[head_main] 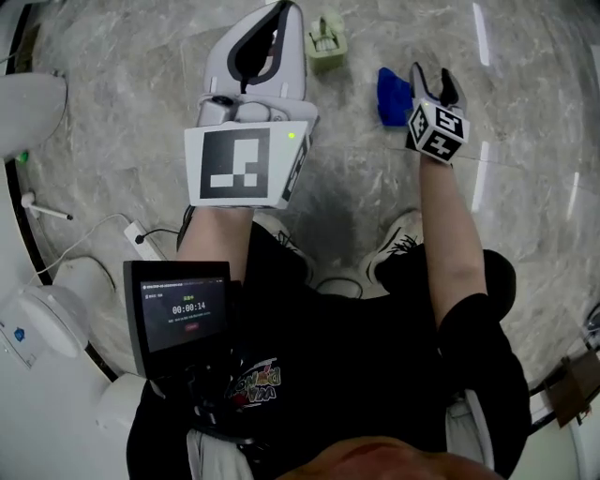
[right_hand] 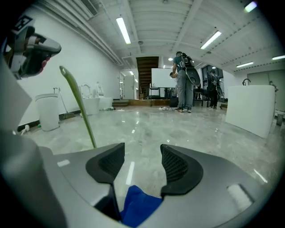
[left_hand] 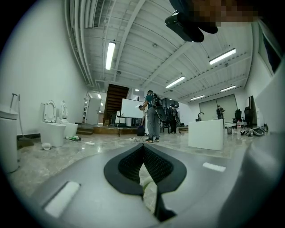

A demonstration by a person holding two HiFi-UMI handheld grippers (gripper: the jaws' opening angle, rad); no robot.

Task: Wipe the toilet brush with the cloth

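At eleven o'clock before us, our left gripper [head_main: 278, 19] has its fingers closed tight on the pale green toilet brush [left_hand: 148, 187]. Farther off at one o'clock, our right gripper [head_main: 433, 80] keeps its fingers wide apart, the blue cloth [head_main: 394, 94] lying loose between them on the floor [head_main: 141, 94].

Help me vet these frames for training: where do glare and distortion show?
Head view: ceiling-light streaks glare on the polished floor. Left gripper view: dark round vignette, ceiling lamp blown out. Right gripper view: fisheye seems to bow the toilet brush handle; floor glare too.
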